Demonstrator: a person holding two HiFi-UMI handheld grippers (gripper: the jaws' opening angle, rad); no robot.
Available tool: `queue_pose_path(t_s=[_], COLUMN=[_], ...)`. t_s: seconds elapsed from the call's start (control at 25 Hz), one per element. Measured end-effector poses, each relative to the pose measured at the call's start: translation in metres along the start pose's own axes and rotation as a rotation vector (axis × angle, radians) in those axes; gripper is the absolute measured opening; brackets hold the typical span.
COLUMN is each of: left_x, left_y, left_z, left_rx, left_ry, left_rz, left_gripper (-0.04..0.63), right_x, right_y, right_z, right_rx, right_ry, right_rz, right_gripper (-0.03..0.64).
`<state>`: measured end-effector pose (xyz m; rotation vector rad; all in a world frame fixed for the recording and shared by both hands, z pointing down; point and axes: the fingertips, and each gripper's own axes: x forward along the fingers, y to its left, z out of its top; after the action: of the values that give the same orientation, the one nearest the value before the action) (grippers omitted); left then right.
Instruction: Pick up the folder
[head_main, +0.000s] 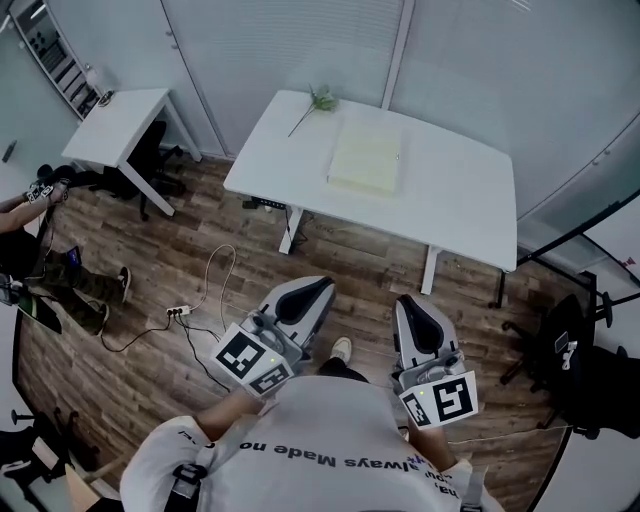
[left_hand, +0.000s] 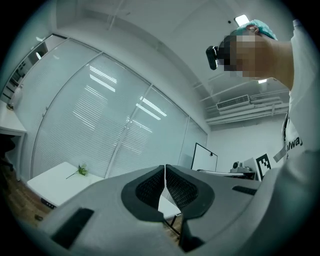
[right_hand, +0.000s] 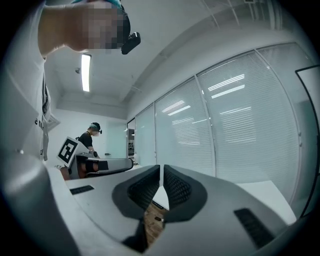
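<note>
- Head view: the pale yellow rectangular folder (head_main: 366, 158) lies flat on the white rectangular table (head_main: 460, 200), in its middle and towards its far edge.
- A green plastic sprig (head_main: 318, 100) lies on the table's far edge, just beside the folder's far left corner.
- The grey left gripper (head_main: 305, 292) and grey right gripper (head_main: 418, 312) are held side by side over the brown plank floor (head_main: 150, 400), on the table's near side and well apart from the folder. The person's white shirt cuts off both handles.
- Left gripper view: the jaws are pressed together with nothing between them. The table (left_hand: 52, 184) and sprig (left_hand: 80, 171) show at lower left. The gripper body covers the rest of the table, and the folder cannot be made out.
- Right gripper view: the jaws meet at the tips with nothing between them. Only a strip of the table (right_hand: 272, 192) shows at the right, and the folder is out of sight.
</note>
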<state>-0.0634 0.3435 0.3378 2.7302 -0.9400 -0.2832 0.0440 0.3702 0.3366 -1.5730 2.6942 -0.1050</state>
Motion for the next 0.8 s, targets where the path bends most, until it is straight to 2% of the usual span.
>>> queue_pose_path(t_s=[0.36, 0.8], left_x=[0.081, 0.130], left_y=[0.031, 0.081], left_z=[-0.012, -0.015], left_rx=[-0.001, -0.003], left_ry=[0.009, 0.020], left_rz=[0.024, 0.053], left_gripper=[0.015, 0.015], right_x=[0.040, 0.096], right_y=[-0.080, -0.125], right_z=[-0.004, -0.010], right_rx=[0.005, 0.016], right_ry=[0.011, 0.021], right_rz=[0.014, 0.031], right_gripper=[0.028, 0.028])
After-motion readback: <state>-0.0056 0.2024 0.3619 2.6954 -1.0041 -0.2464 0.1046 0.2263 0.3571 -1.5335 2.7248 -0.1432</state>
